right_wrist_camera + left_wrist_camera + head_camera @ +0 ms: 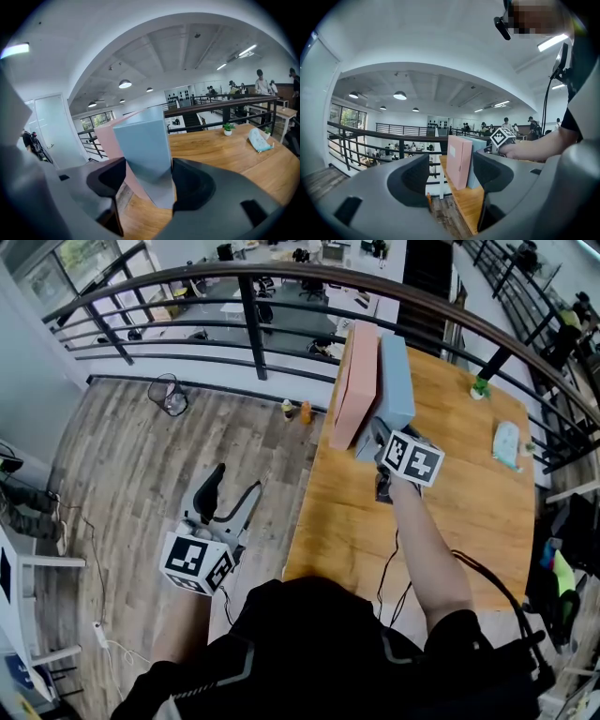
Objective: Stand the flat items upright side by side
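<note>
The blue box (143, 150) stands upright on its narrow edge between the fingers of the right gripper (147, 176). Its near end fills most of the gap between them. Those fingers are spread wide. The box lies against the right-hand finger, while a thin sliver of space seems to show beside the other, so the hold looks loose rather than clamped. This reads as steadying, not carrying: the box rests its own weight on the table (469, 512), and the fingers only bracket it so it cannot tip.

Just beyond the left-hand finger, the pink box (104, 135) also stands upright. Its broad face is pressed flat against the blue one, which is why each props the other. Both sit close to the table's left edge, so a sideways nudge from the fingers could send the pink one over.

The left gripper (451, 171) hangs low, off the table and above the floor (169, 456). Its fingers are parted with nothing between them, and both boxes are well ahead of its tips. The pair judged as standing, the arranging looks almost finished.
</note>
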`<act>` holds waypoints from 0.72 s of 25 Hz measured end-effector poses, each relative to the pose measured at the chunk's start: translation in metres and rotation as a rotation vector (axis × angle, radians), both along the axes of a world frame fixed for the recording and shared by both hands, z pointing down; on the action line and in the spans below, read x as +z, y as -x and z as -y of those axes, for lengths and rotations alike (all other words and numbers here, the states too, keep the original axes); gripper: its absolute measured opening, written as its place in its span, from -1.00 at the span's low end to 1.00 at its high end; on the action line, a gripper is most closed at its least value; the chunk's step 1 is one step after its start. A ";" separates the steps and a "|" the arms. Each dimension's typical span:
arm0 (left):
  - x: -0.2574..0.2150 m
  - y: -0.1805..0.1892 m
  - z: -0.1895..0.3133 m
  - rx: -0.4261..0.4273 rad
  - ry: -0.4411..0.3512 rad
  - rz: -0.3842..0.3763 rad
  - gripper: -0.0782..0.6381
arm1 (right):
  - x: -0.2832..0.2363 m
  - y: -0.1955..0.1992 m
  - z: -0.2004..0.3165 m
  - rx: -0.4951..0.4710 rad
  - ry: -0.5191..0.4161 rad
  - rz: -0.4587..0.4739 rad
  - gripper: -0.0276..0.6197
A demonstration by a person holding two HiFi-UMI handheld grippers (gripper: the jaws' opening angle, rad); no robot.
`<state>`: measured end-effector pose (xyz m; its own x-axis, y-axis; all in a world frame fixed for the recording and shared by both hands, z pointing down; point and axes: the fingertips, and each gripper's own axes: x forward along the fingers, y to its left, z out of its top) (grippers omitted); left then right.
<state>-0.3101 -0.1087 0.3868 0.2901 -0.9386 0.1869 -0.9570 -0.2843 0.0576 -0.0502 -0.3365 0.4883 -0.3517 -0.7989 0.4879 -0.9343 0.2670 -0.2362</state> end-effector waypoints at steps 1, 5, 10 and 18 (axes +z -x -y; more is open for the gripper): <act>0.000 -0.001 0.000 0.004 0.001 -0.001 0.07 | 0.003 0.000 -0.004 -0.020 0.004 0.005 0.06; 0.004 -0.002 0.001 0.012 0.006 0.002 0.07 | 0.021 -0.003 -0.015 -0.095 0.022 -0.027 0.09; 0.004 -0.006 0.001 0.008 0.009 0.001 0.07 | 0.036 -0.008 -0.018 -0.156 0.023 -0.039 -0.18; 0.006 -0.005 -0.001 -0.015 0.017 0.001 0.07 | 0.040 0.002 -0.008 -0.168 0.033 -0.031 -0.25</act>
